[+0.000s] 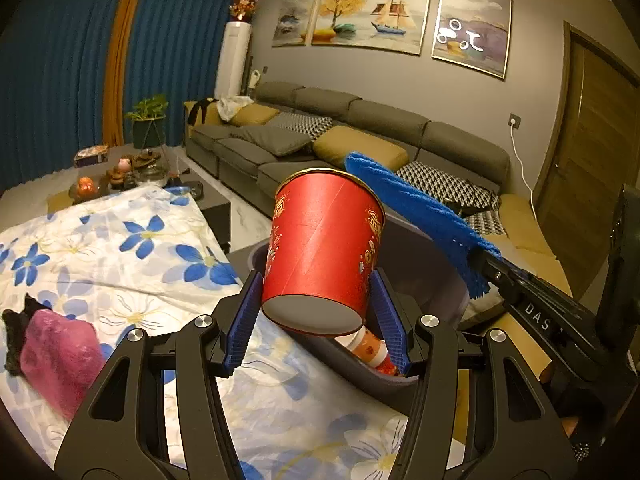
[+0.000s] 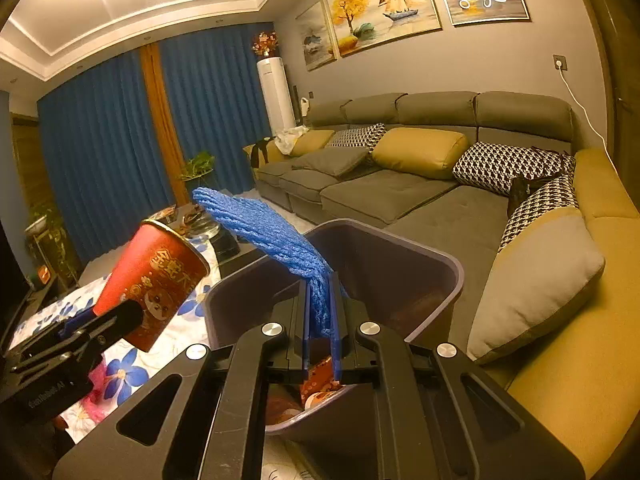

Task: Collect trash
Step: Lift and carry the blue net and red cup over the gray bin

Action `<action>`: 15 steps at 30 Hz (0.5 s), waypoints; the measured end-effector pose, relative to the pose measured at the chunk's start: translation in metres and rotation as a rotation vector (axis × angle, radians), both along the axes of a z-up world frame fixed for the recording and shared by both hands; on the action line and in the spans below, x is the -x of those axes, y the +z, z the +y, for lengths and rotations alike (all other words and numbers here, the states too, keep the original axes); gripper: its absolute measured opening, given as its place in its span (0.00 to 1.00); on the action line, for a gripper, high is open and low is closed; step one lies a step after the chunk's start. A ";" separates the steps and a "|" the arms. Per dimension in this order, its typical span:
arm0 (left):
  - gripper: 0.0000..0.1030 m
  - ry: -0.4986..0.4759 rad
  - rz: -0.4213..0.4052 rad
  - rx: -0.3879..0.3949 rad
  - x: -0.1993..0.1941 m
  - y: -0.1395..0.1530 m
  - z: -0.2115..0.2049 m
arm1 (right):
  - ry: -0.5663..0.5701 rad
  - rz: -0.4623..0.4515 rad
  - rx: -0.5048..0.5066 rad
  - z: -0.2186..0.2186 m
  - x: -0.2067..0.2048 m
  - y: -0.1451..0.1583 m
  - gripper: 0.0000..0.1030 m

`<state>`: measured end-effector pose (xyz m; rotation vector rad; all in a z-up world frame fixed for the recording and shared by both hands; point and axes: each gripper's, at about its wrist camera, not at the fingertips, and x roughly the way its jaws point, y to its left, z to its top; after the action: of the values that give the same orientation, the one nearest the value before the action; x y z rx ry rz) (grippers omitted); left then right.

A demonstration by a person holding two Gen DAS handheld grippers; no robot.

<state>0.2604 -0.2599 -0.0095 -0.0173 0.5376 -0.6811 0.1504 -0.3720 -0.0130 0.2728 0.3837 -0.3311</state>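
The left gripper [image 1: 316, 312] is gripping a red paper cup [image 1: 324, 248] — its blue fingers [image 1: 244, 320] are pressing on the cup's lower sides, the base tilting toward the camera, the rim pointing away. The cup is hanging over the near rim of a dark purple bin [image 2: 448, 272], beside the flowered tabletop [image 1: 120, 248]. The right gripper [image 2: 320, 336] is clenching a blue foam net [image 2: 272, 232] between nearly closed fingers [image 2: 336, 320], the net sticking up above the bin. More red cups [image 1: 372, 352] are lying inside the bin.
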 end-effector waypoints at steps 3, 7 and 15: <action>0.53 -0.003 0.008 -0.006 -0.003 -0.003 -0.007 | -0.002 0.006 -0.009 -0.002 -0.003 -0.002 0.09; 0.53 -0.010 0.021 -0.010 -0.008 -0.008 -0.017 | -0.002 0.015 -0.013 -0.004 -0.007 -0.004 0.09; 0.53 -0.019 0.038 -0.014 -0.015 -0.012 -0.031 | 0.002 0.023 -0.020 -0.009 -0.014 -0.007 0.09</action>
<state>0.2753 -0.2904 -0.0220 -0.0117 0.5793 -0.6967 0.1647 -0.3807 -0.0200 0.2886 0.4104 -0.3286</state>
